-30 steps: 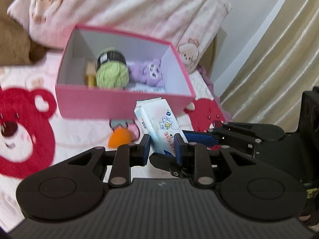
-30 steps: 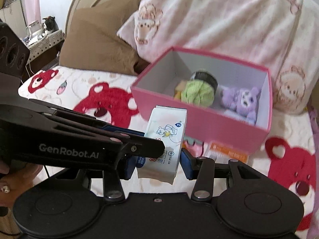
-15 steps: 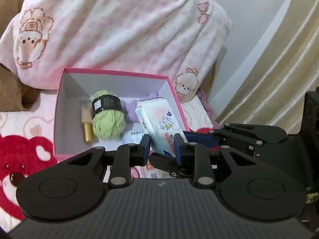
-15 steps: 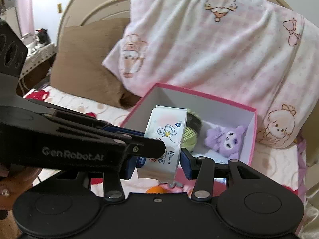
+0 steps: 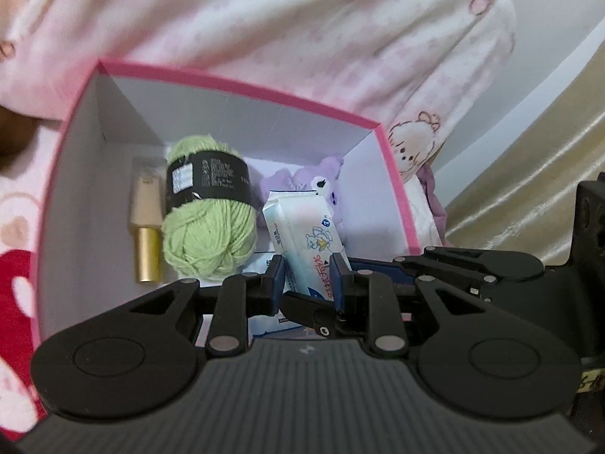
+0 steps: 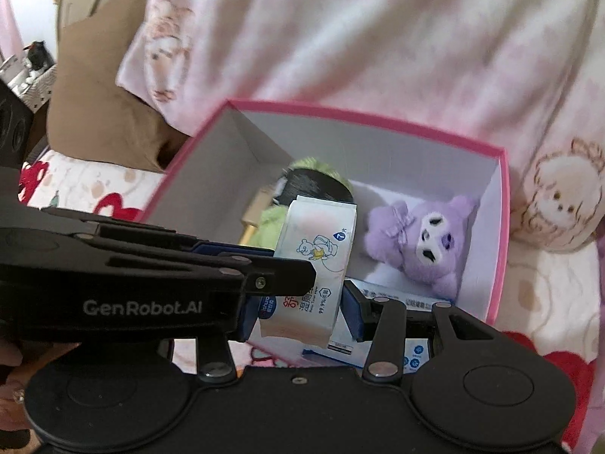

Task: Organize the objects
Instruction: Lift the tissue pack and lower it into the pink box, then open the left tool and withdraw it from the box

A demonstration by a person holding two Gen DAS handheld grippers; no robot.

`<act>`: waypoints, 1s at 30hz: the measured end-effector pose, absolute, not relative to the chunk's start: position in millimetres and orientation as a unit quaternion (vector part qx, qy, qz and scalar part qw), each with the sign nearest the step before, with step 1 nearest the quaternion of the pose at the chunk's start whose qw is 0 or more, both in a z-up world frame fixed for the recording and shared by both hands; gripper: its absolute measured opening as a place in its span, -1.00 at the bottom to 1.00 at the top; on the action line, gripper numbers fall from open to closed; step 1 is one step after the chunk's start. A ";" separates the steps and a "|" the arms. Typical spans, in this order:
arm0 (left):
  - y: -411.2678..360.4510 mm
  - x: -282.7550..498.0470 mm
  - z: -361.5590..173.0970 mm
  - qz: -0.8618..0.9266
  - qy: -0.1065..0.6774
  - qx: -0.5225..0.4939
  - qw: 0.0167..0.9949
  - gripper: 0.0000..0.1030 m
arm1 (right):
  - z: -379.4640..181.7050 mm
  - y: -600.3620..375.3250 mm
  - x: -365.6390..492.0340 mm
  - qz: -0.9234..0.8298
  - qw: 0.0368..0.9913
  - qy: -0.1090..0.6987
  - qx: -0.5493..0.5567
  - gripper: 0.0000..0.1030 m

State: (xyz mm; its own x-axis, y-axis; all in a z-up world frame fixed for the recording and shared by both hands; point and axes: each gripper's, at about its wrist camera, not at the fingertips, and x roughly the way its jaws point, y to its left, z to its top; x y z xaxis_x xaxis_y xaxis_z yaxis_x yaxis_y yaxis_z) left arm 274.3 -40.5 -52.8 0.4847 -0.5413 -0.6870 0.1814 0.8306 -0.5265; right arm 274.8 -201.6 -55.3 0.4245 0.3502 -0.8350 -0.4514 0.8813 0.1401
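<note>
Both grippers are shut on one white pack of wet wipes [image 5: 304, 238], also in the right wrist view [image 6: 315, 261]. My left gripper [image 5: 307, 280] and right gripper [image 6: 300, 312] hold it together above the open pink box [image 5: 234, 83], whose rim also shows in the right wrist view [image 6: 378, 113]. Inside lie a green yarn ball [image 5: 206, 208], a gold and cream tube [image 5: 145, 234], a purple plush toy [image 6: 423, 242] and a flat blue and white packet [image 6: 382, 295].
The box sits on a bed sheet with red bears [image 6: 559, 359]. A pink patterned blanket [image 5: 302, 30] is piled behind it. A brown pillow [image 6: 98, 106] lies at the left. Cream curtains [image 5: 529, 174] hang at the right.
Both grippers have carried the wipes pack forward from in front of the box to over its inside. The view now looks down into the box.
</note>
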 end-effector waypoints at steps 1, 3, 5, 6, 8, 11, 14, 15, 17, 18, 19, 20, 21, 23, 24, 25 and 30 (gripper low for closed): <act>-41.7 277.5 -58.0 -0.217 0.460 -0.198 0.838 -0.55 | -59.2 -202.2 276.1 0.234 0.842 0.483 -0.052 -0.02; -45.1 283.5 -69.6 -0.218 0.462 -0.203 0.835 -0.55 | -68.4 -203.8 281.4 0.225 0.841 0.489 -0.052 -0.02; -48.4 288.3 -79.4 -0.218 0.466 -0.205 0.833 -0.55 | -76.7 -203.9 288.1 0.220 0.838 0.496 -0.052 -0.02; -49.5 290.9 -84.2 -0.217 0.470 -0.207 0.830 -0.55 | -79.8 -204.1 290.0 0.218 0.837 0.499 -0.052 -0.02; -51.8 294.4 -91.0 -0.216 0.475 -0.210 0.827 -0.55 | -86.8 -204.8 294.9 0.215 0.833 0.507 -0.052 -0.02; -53.8 297.3 -99.7 -0.212 0.481 -0.211 0.824 -0.55 | -95.6 -205.2 300.8 0.211 0.826 0.520 -0.049 -0.02; -55.6 299.4 -107.1 -0.206 0.489 -0.209 0.822 -0.55 | -103.1 -203.2 303.8 0.210 0.821 0.529 -0.050 -0.02; -55.7 299.9 -108.7 -0.203 0.491 -0.208 0.821 -0.55 | -105.3 -202.3 304.6 0.211 0.820 0.531 -0.050 -0.02; -54.9 300.5 -111.9 -0.200 0.494 -0.206 0.821 -0.55 | -109.8 -200.8 306.4 0.212 0.816 0.535 -0.049 -0.02; -54.5 300.8 -113.6 -0.197 0.496 -0.206 0.820 -0.55 | -112.2 -200.2 307.5 0.213 0.814 0.538 -0.048 -0.02; -54.4 301.4 -114.9 -0.195 0.497 -0.206 0.820 -0.55 | -114.1 -200.2 307.8 0.214 0.813 0.540 -0.048 -0.02; -54.3 301.4 -116.4 -0.194 0.499 -0.206 0.819 -0.55 | -116.2 -199.8 308.7 0.214 0.812 0.542 -0.048 -0.02; -54.5 301.5 -117.1 -0.192 0.499 -0.207 0.819 -0.55 | -118.6 -199.8 309.8 0.215 0.810 0.543 -0.050 -0.02; -54.6 300.7 -117.0 -0.189 0.499 -0.204 0.821 -0.55 | -120.8 -199.5 310.7 0.218 0.808 0.544 -0.052 -0.02; -55.4 300.4 -116.4 -0.186 0.497 -0.200 0.823 -0.55 | -121.1 -200.0 310.4 0.220 0.808 0.544 -0.053 -0.02; -55.6 300.0 -115.6 -0.183 0.496 -0.197 0.826 -0.55 | -120.8 -200.8 310.2 0.222 0.808 0.543 -0.053 -0.02; -56.5 293.3 -106.5 -0.176 0.485 -0.181 0.837 -0.48 | -114.1 -209.9 304.9 0.223 0.818 0.527 -0.052 0.02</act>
State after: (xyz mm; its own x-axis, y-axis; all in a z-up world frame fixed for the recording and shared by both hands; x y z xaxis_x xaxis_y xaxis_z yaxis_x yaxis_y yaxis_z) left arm 293.3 -56.6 -106.5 0.4675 -0.4702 -0.7486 0.1191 0.8726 -0.4738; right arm 304.9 -209.9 -114.1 0.3448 0.3100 -0.8860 -0.4201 0.8951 0.1497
